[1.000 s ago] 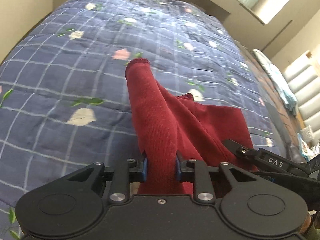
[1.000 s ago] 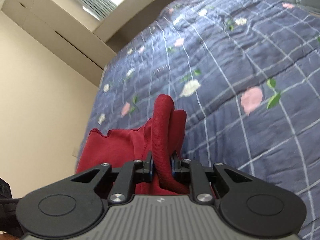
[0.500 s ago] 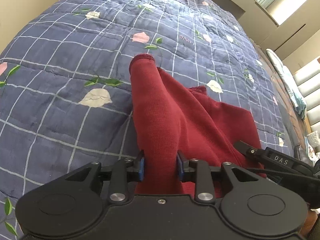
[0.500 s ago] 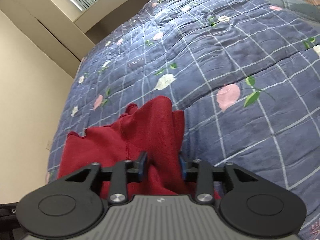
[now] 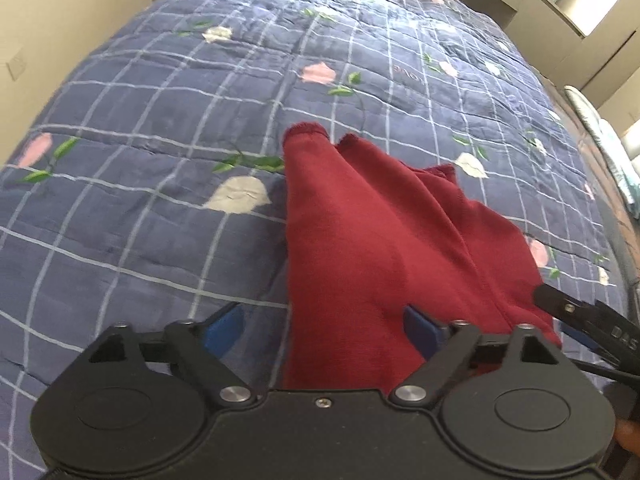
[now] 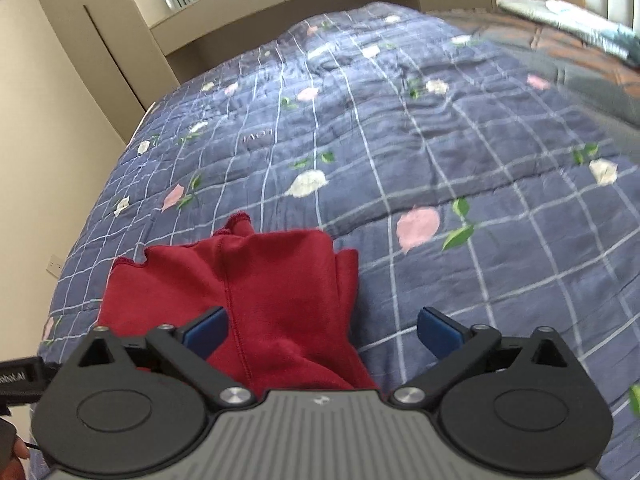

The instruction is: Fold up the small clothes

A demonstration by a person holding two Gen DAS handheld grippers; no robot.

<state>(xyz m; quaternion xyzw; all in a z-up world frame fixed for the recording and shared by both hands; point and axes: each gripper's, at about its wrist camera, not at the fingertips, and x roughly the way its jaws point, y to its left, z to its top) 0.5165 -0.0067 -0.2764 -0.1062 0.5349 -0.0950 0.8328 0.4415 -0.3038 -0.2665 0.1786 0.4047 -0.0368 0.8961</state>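
Between the spread blue pads of your left claw (image 5: 324, 326) the red garment (image 5: 384, 240) lies slack on the bed quilt (image 5: 160, 120). Its jaws have just been opening, and the cloth that was pinched there now rests free, with the right pad lying against its surface and the left pad standing clear over bare quilt. Your right claw (image 6: 322, 330) tells the same story: its jaws have just been opening too, the garment (image 6: 260, 292) runs up between them, and neither pad presses on it. So both claws are open and holding nothing.

You released here, it seems, because the near edge has been brought to where it should lie, letting the fabric settle flat ahead of the fingertips. Ahead of the left claw the garment narrows to two cuffed ends pointing away from you; ahead of the right claw it bunches into a soft hump with a raised seam, so it still looks rumpled rather than neatly folded.

Off to the right of the left claw, the tip of the other claw reaches in low over the cloth's edge. Far beyond the right claw, a brown blanket (image 6: 560, 48) and a pale striped cloth (image 6: 568, 12) lie at the bed's far side, well apart from the work. Nothing else stands on the quilt near the garment; your only crowding is the two claws sitting close together.
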